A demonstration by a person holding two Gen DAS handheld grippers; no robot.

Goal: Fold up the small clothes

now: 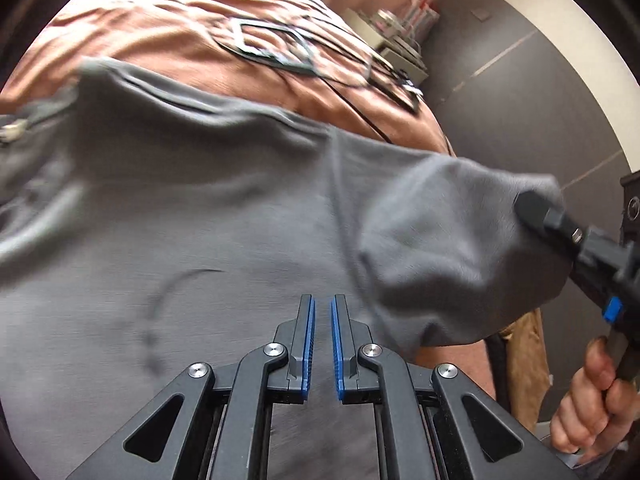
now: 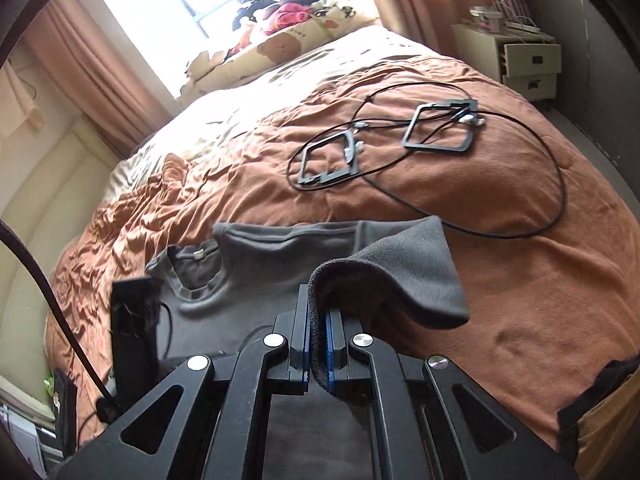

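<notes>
Right wrist view: a bed [image 2: 500, 280] under a rumpled brown quilt by a bright window carries one grey T-shirt [image 2: 248, 300], its sleeve clamped in the right tool [image 2: 319, 344], two black frames [image 2: 440, 128] beyond, while the left tool [image 1: 323, 344] hovers slightly parted over it.

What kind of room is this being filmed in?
Most likely a bedroom at home. A grey shirt lies on a bed with a rumpled brown quilt, there are curtains at a bright window, and a small white drawer unit stands beside the bed.
</notes>
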